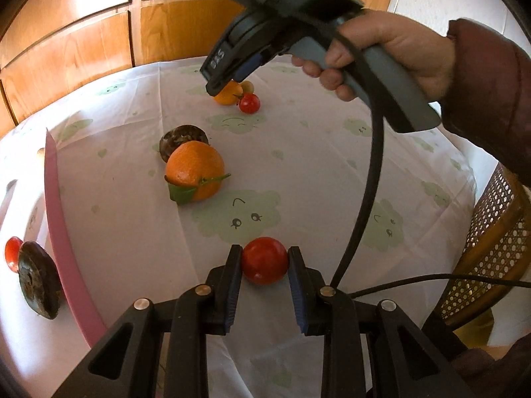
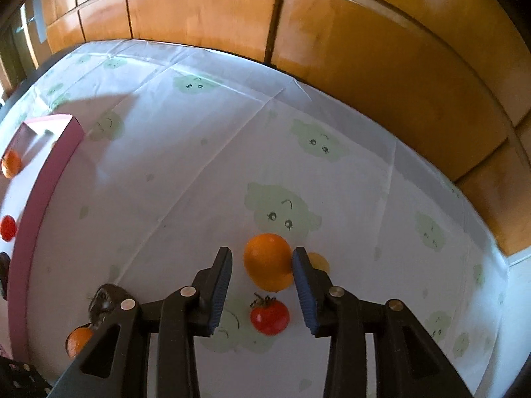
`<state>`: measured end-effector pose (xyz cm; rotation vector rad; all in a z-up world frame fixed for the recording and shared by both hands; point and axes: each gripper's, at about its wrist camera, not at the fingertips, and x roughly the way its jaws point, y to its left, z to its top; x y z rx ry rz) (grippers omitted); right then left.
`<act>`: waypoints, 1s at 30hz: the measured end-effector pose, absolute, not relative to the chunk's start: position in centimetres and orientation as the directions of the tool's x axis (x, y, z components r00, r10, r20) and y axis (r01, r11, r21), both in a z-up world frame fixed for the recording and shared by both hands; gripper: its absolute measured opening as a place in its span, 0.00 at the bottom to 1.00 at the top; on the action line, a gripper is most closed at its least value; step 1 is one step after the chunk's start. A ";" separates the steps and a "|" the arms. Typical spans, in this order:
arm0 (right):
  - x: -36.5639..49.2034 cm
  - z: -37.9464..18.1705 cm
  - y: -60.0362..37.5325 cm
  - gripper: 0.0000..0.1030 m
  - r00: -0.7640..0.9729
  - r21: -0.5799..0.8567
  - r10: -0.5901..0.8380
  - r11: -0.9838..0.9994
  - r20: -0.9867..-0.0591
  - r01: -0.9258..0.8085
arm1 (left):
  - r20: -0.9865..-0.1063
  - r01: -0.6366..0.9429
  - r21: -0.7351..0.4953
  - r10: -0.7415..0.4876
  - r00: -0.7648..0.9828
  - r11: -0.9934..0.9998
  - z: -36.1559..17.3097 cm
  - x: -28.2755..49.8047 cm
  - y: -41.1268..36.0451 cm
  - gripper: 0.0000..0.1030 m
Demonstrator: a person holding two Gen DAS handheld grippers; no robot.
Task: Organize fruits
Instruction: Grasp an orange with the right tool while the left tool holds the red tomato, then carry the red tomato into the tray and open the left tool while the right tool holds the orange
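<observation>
Our left gripper (image 1: 264, 262) clenches a red tomato (image 1: 264, 260) just above the tablecloth (image 1: 139, 232); our right gripper (image 2: 262, 265), fingers parted, nears the far orange (image 2: 267, 262). We should straddle it squarely before squeezing.

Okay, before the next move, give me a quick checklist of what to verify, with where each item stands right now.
1. Left gripper clamped on tomato: ok, pads press both sides.
2. Right gripper jaws apart: ok.
3. Orange centred between the right fingers: not ok, it sits against the right-hand finger.
4. Right pads clear of the stemmed tomato: ok.
5. Room in the pink box: ok, bare floor shows.
6. Cable clear of the fruit: ok.
</observation>
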<state>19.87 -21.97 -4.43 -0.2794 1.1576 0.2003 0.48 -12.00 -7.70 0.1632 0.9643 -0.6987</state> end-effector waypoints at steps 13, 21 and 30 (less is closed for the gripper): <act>20.8 -5.6 -22.2 0.34 0.348 -0.075 0.033 0.954 -0.937 -0.291 | -0.799 0.601 -0.181 -0.473 0.372 0.779 -7.7 0.5 -11.9 0.27; 18.6 -1.5 -23.5 0.34 0.418 0.065 0.170 0.965 -0.893 -0.253 | -0.798 0.600 -0.180 -0.472 0.374 0.779 -7.6 0.5 -12.0 0.27; 12.4 -2.1 -25.5 0.34 0.279 0.233 0.301 0.940 -0.912 -0.250 | -0.798 0.597 -0.182 -0.472 0.375 0.781 -7.6 0.5 -11.9 0.27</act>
